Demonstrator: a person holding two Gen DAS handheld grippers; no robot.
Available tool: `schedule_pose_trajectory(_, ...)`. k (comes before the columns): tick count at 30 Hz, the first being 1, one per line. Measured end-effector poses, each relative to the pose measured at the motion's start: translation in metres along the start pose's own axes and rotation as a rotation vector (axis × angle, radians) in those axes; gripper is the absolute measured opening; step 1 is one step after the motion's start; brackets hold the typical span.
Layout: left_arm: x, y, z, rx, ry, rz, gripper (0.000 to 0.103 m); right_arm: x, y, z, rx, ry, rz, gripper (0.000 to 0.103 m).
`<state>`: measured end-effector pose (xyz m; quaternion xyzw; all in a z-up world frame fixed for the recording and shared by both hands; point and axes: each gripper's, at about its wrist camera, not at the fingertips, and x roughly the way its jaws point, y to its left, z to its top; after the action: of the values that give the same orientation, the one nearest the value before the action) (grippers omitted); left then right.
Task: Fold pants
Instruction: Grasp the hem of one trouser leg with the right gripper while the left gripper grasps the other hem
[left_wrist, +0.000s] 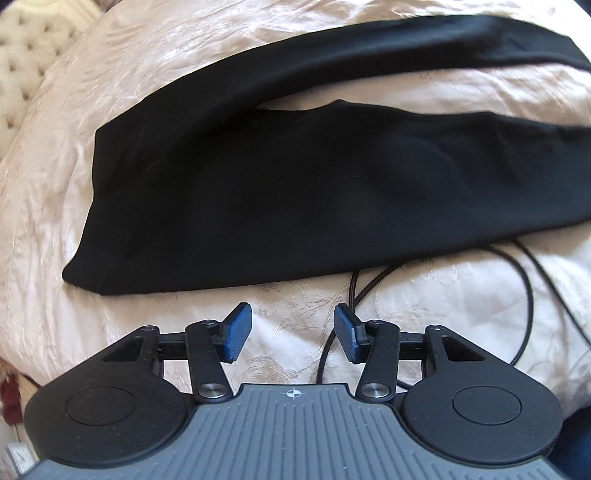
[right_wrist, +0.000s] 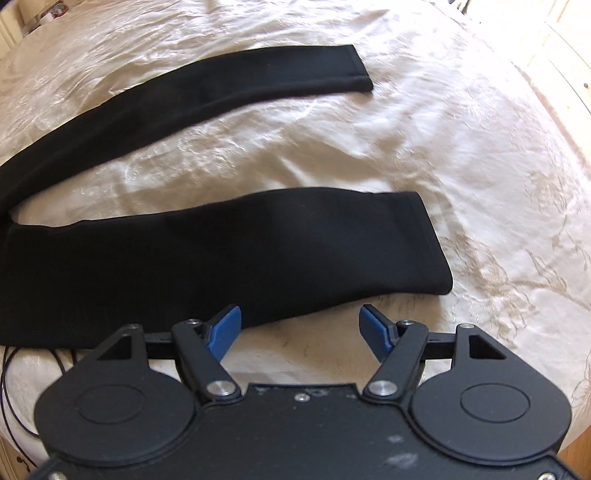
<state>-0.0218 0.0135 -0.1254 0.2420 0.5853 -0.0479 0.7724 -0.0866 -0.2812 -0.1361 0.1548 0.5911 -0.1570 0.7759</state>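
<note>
- Left wrist view: the black, soft knit pants (left_wrist: 258, 184) lie flat on the cream, glossy embroidered bedspread (left_wrist: 295, 302), waist end towards the left of the picture and the two legs running off to the right with a wedge of bedspread showing between them.
- The left gripper (left_wrist: 292, 336) hovers just short of the near edge of the waist section; its blue-padded fingers (left_wrist: 236, 334) are spread wide, holding nothing and touching no cloth.
- A thin black cable (left_wrist: 517, 288) loops over the bedspread just beside the near edge of the pants and runs past the right-hand finger.
- Right wrist view: the near leg (right_wrist: 258, 251) ends in a hemmed cuff to the right, and the far leg (right_wrist: 240, 85) lies well apart from it, angled away, with its own cuff further off.
- The right gripper (right_wrist: 301, 332) sits at the near edge of the near leg, short of the cuff; its blue pads (right_wrist: 221, 332) are wide apart and empty. The left-hand pad is at the cloth's edge, but I cannot tell whether it touches.
- Judged from this, no fold is made yet: the legs are splayed, so the step in hand looks like the approach for the first fold, laying one leg over the other.
- The next move would call for both grippers to pinch the near edge, waist side and cuff side, lift together and carry the near leg across onto the far one, edges matched.
- The cable lies close to the left gripper's path and could snag or get pinched with the cloth.
</note>
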Motion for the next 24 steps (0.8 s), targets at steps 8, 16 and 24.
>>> schedule_pose_trajectory(8,0.03,-0.004,-0.009,0.259,-0.06,-0.011,0.049,0.015,-0.026,-0.011,0.33,0.052,0.102,0.072)
schedule_pose_trajectory(16,0.049,0.008,-0.012,0.37,-0.134,-0.125,0.049,0.024,0.004,-0.016,0.476,0.029,0.133,0.074)
schedule_pose_trajectory(24,0.054,0.024,-0.018,0.421,-0.251,-0.08,0.014,0.027,0.032,-0.016,0.571,-0.015,0.151,0.004)
